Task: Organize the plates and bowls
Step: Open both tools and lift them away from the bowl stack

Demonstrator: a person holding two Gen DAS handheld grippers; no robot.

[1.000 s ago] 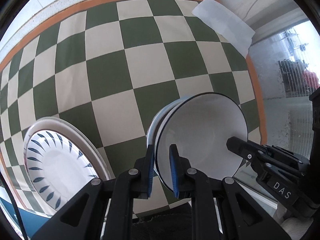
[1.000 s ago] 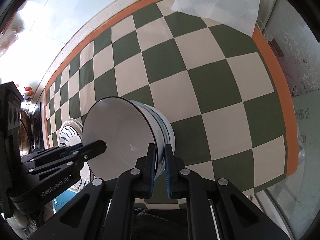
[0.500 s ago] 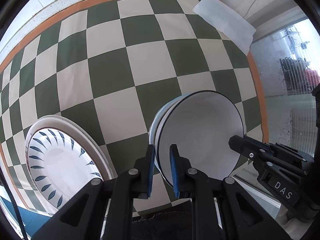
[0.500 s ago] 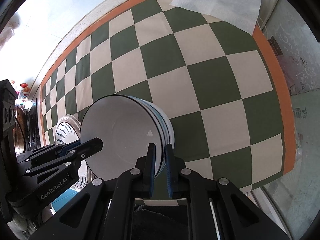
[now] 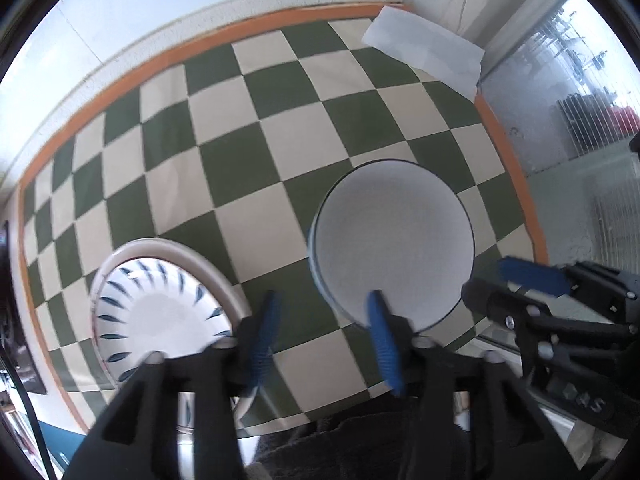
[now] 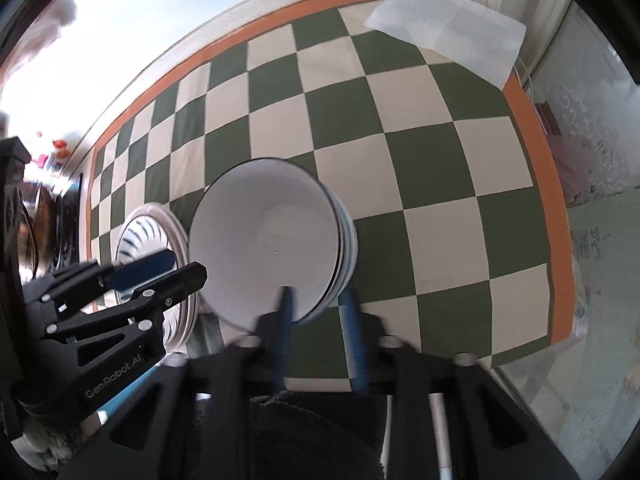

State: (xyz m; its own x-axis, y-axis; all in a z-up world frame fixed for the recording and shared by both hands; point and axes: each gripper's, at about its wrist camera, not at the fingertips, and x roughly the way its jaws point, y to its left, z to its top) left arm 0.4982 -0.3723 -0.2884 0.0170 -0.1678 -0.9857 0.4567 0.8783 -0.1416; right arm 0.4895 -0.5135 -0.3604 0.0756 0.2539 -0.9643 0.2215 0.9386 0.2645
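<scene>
Green-and-cream checkered tablecloth (image 5: 224, 168) with an orange border covers the table. A stack of white bowls (image 5: 394, 244) with dark rims sits near the cloth's near right edge; just to its left lies a stack of plates (image 5: 160, 312) with blue leaf marks. A white paper napkin (image 5: 424, 54) lies at the far right corner.

Left gripper (image 5: 324, 334): jaws have just been opening, now apart, straddling the stack's near-left rim without pressing it. Right gripper (image 6: 318, 312): jaws likewise just opened, apart, with the stack's near-right rim between them, released. Bowls rest nested on the cloth.
</scene>
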